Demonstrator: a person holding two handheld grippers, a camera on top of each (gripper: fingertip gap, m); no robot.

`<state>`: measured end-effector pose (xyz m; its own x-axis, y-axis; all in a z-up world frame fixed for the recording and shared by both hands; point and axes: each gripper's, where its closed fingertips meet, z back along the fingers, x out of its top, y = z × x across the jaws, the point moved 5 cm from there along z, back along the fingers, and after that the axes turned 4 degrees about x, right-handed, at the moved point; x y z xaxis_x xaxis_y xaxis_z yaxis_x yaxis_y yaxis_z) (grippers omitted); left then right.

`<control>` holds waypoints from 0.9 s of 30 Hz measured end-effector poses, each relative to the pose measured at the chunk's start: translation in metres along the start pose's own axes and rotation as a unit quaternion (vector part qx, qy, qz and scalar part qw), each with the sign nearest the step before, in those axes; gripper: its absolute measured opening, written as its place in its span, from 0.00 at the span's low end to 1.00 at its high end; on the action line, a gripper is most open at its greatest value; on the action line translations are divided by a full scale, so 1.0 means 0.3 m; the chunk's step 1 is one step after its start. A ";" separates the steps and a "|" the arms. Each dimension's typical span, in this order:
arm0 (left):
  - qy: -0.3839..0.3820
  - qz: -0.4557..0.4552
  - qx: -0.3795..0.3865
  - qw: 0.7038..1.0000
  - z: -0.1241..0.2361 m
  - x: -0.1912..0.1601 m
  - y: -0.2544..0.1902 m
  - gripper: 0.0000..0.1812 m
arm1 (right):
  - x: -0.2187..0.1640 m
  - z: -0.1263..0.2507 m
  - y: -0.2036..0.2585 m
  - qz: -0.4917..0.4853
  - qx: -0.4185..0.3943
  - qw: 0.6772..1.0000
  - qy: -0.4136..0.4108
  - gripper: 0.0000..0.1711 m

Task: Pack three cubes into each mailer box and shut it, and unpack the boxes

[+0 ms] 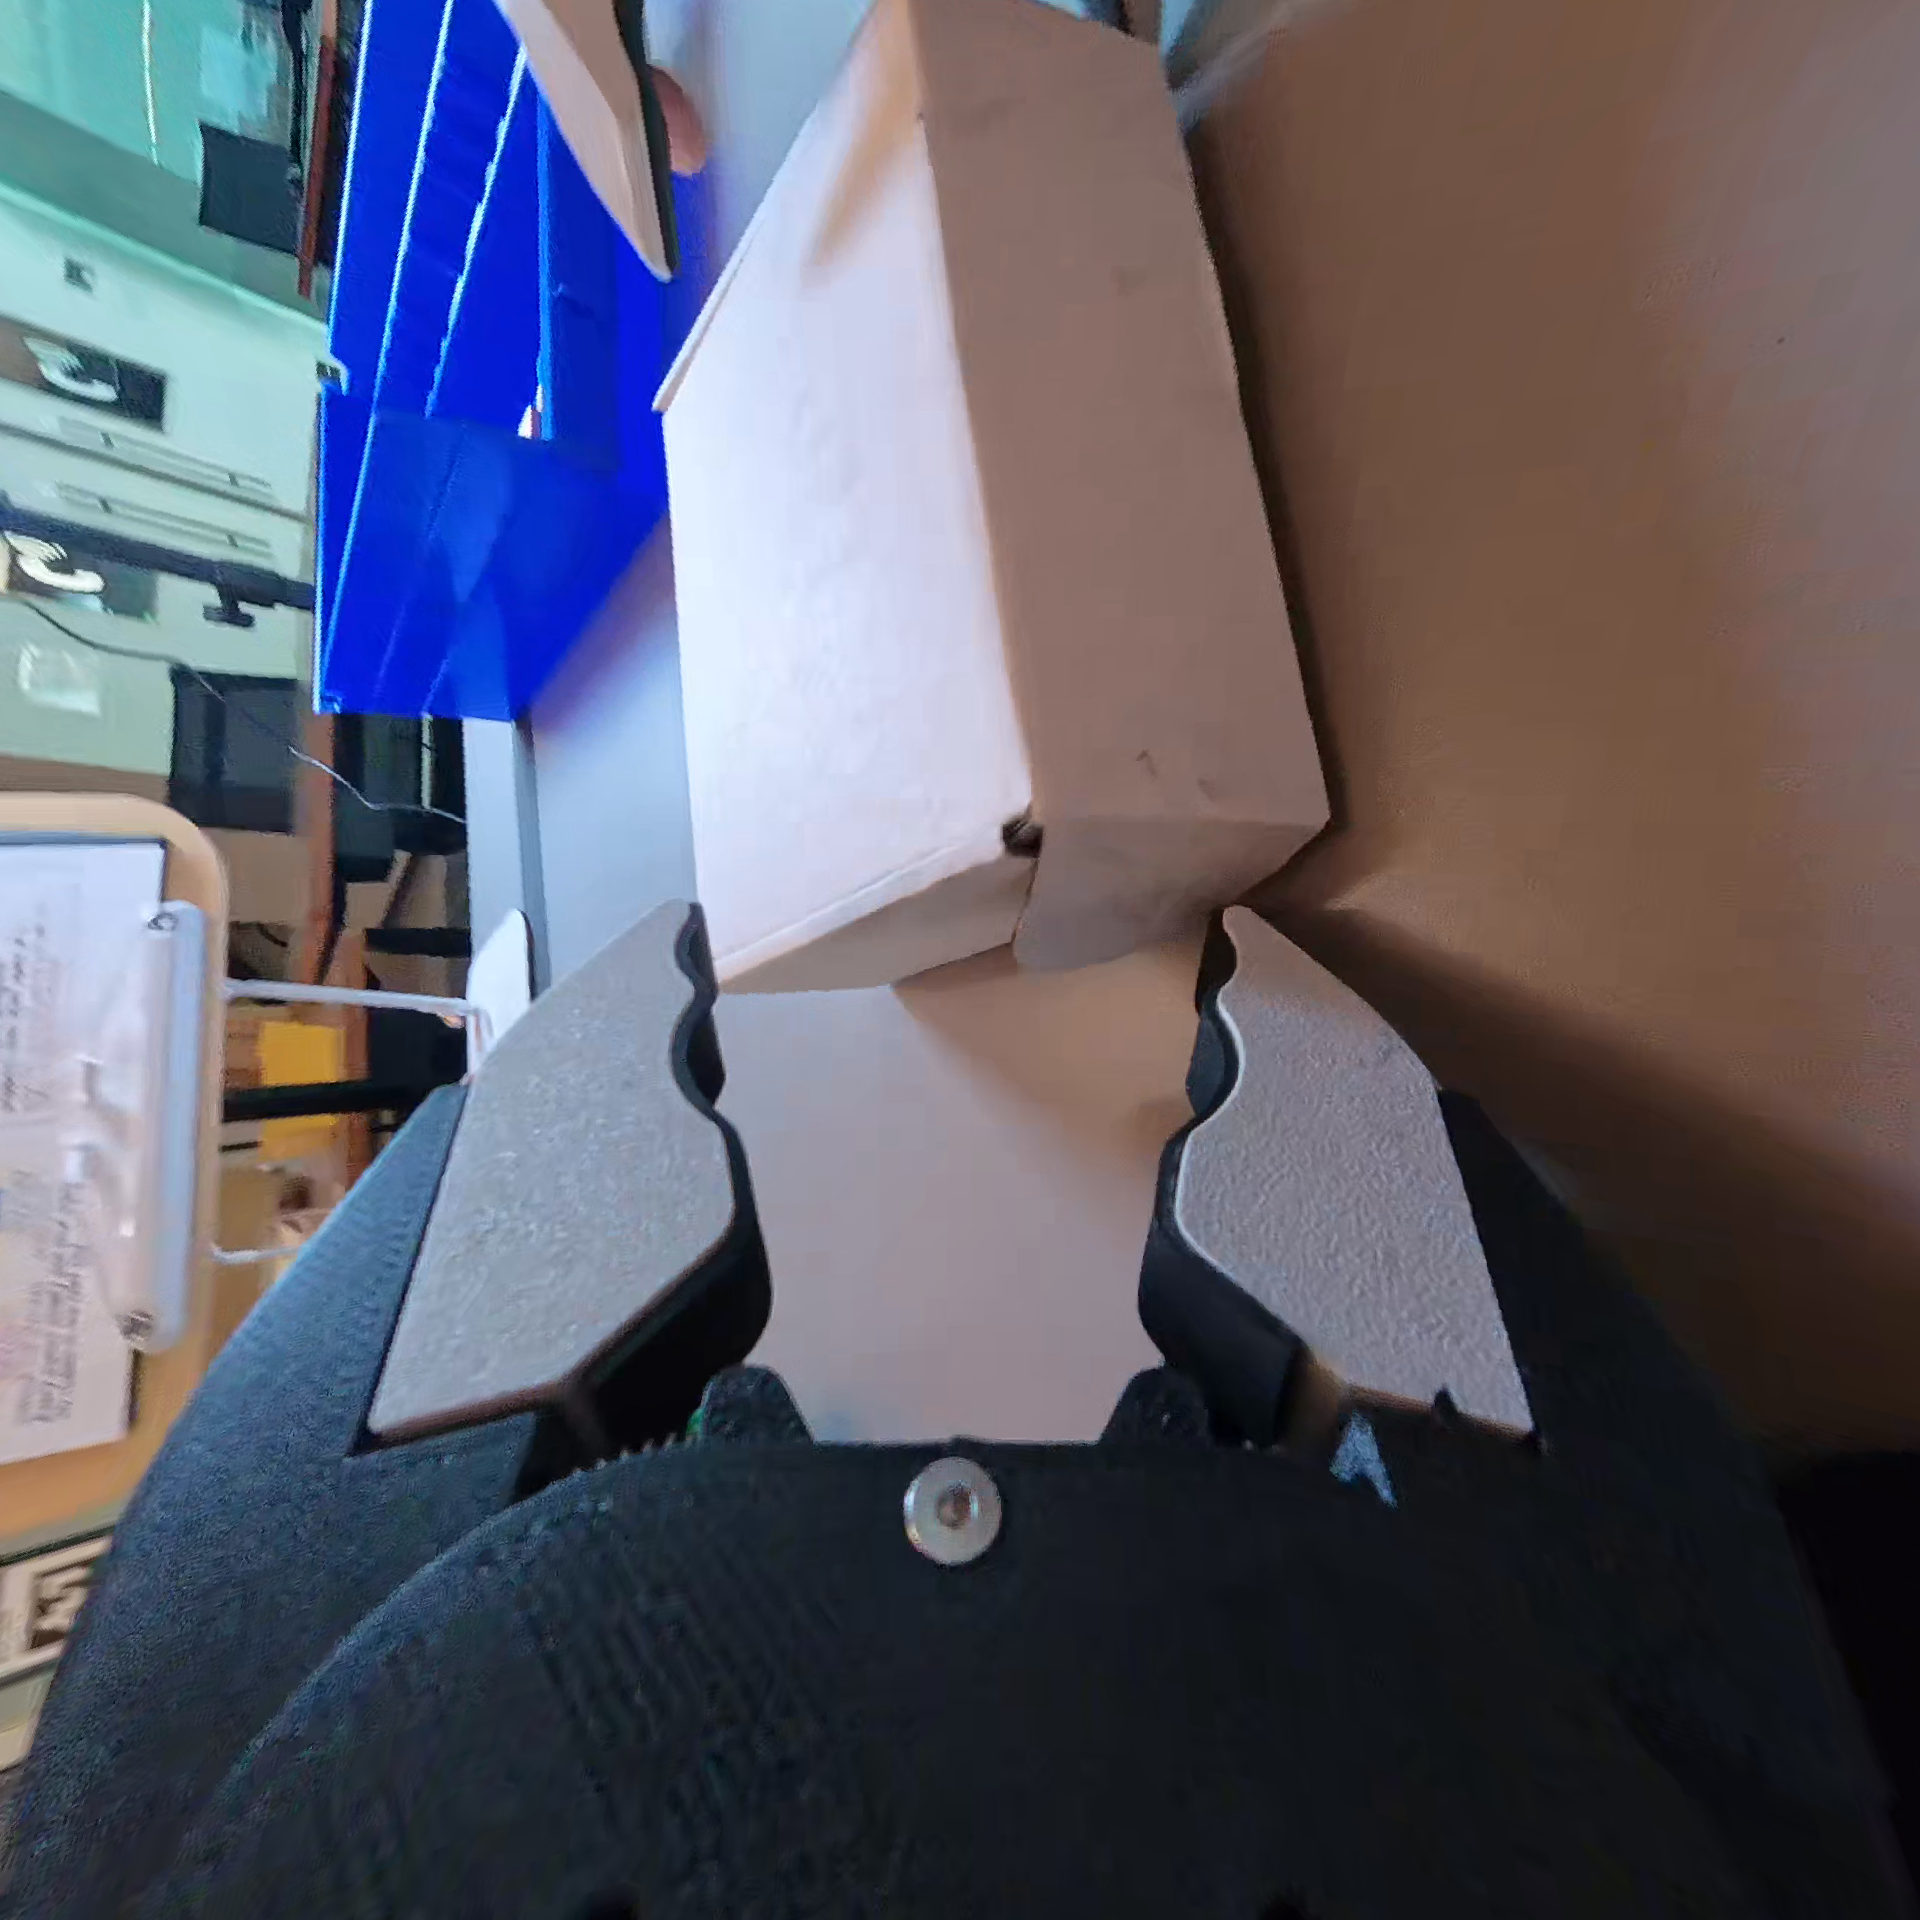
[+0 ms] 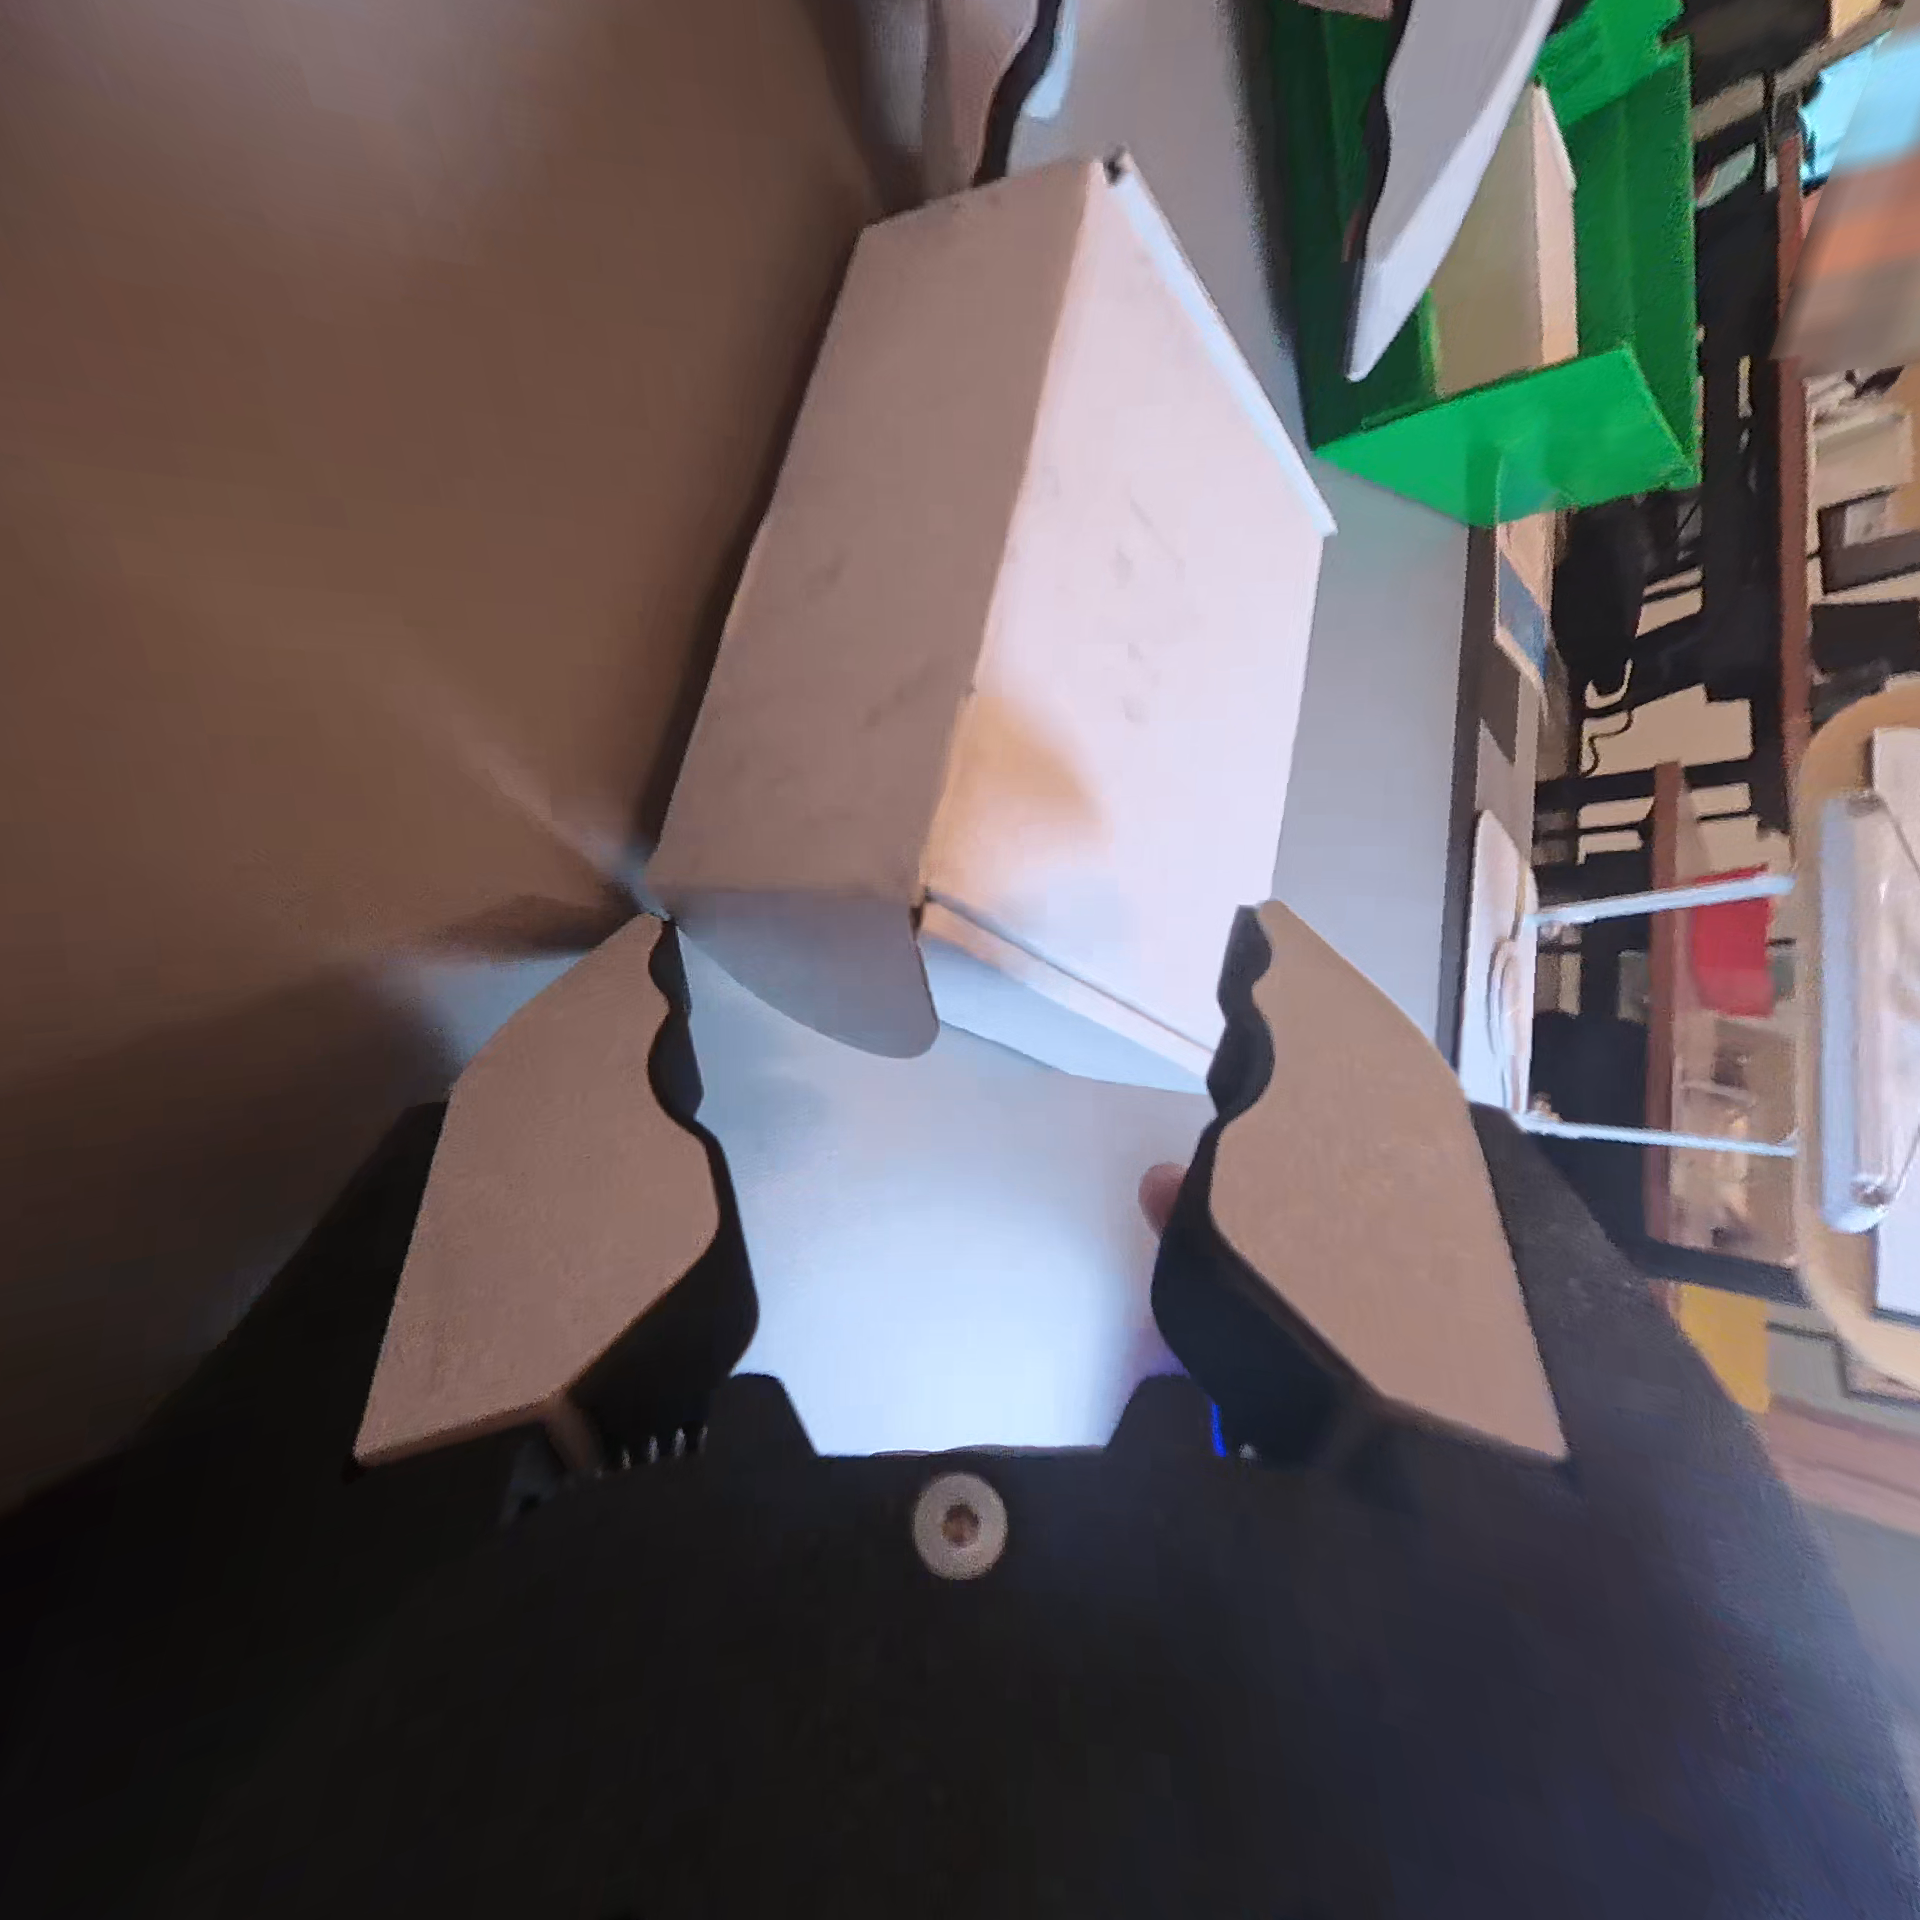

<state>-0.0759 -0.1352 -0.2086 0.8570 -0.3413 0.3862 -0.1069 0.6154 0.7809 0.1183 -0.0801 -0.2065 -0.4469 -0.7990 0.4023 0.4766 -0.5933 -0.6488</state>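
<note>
Two sets of tongs are in play, one per view, and one white cardboard mailer box lies between them.

In the left wrist view, the left tongs (image 1: 961, 925), black with two grey plated fingers, stand spread wide and hold nothing; the near end of the closed white cardboard mailer box (image 1: 935, 540) sits just beyond the fingertips, close to them, though contact cannot be told. The box is a flat rectangular carton with its lid down, a tuck flap folded over the near end and faint scuffs on its side wall. It lies on the pale grey worktop (image 1: 935, 1195), its far long side against a tan surface (image 1: 1610, 623) that fills that side of the view. Beyond the box stands one bright blue plastic bin (image 1: 468, 520), and one finger of the other tongs shows at the top.

In the right wrist view, the right tongs (image 2: 951, 920) are likewise spread wide and empty, with the same box (image 2: 1039, 623) just past their tips. A rounded flap hangs loose at its near end. Farther off stands one green plastic bin (image 2: 1507, 436) with a white carton inside; the room behind is cluttered and blurred.
</note>
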 end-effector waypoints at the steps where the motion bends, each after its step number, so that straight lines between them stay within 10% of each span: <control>1: 0.002 -0.021 0.004 1.000 -0.006 0.005 0.000 0.47 | 0.002 -0.005 -0.002 0.014 0.007 1.000 0.003 0.55; 13: -0.051 0.080 -0.083 0.992 0.037 0.034 0.045 0.33 | 0.029 0.034 -0.055 -0.061 0.104 0.991 -0.056 0.43; 22: -0.230 0.472 -0.277 0.805 0.038 -0.036 0.182 0.32 | -0.071 0.071 -0.233 -0.444 0.306 0.797 -0.273 0.38; 27: -0.251 0.485 -0.258 0.797 0.050 -0.060 0.186 0.31 | -0.093 0.075 -0.249 -0.452 0.276 0.783 -0.326 0.35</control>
<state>-0.1047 -0.1055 -0.1647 0.1735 0.3110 0.9345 -0.2633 0.9289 -0.2602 0.1122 -0.0157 -0.1548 -0.3943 0.1988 0.8972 0.5245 -0.7531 0.3973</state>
